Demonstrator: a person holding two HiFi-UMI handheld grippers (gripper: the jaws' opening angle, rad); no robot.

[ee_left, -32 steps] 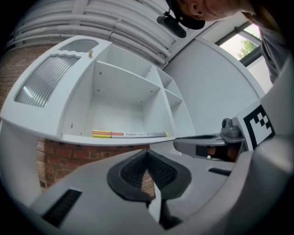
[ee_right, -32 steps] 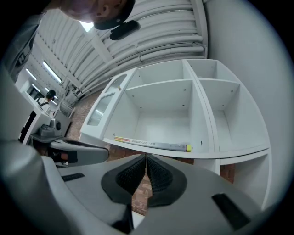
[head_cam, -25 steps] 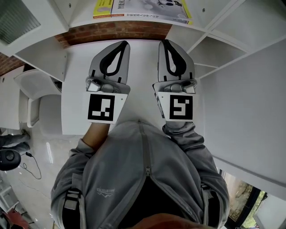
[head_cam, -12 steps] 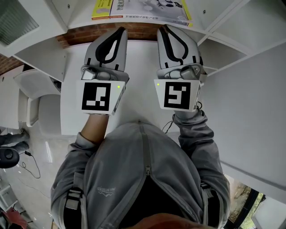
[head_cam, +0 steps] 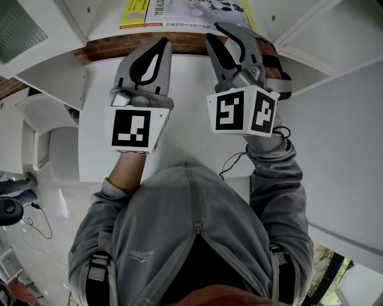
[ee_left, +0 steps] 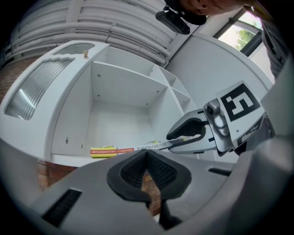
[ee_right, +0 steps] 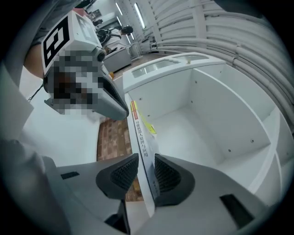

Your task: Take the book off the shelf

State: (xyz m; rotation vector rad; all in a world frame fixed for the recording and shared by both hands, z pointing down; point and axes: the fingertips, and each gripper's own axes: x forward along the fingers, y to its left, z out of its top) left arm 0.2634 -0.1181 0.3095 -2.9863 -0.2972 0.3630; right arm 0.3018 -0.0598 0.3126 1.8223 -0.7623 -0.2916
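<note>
A thin book (head_cam: pixel 179 8) with a yellow and white cover lies flat on the white shelf board (head_cam: pixel 105 31), its edge facing me. My right gripper (head_cam: pixel 216 32) is rolled onto its side at that edge. Its jaws have just been opening and stand apart. In the right gripper view the book's edge (ee_right: pixel 143 148) runs between the pads (ee_right: pixel 123 173) with a gap on one side. My left gripper (head_cam: pixel 163 44) is shut and empty, just below the shelf edge and left of the right one. The left gripper view shows the book (ee_left: pixel 120 150) and the right gripper (ee_left: pixel 170 142) at it.
The shelf unit has several white compartments (ee_right: pixel 197 114), bare apart from the book. A brick wall (head_cam: pixel 149 45) runs under the shelf, behind a white table (head_cam: pixel 185 128). A white chair (head_cam: pixel 45 128) stands at the left.
The right gripper has rolled onto its side, moved up to the shelf edge and opened its jaws around the book's edge. The left gripper has moved slightly toward the shelf, still shut.
</note>
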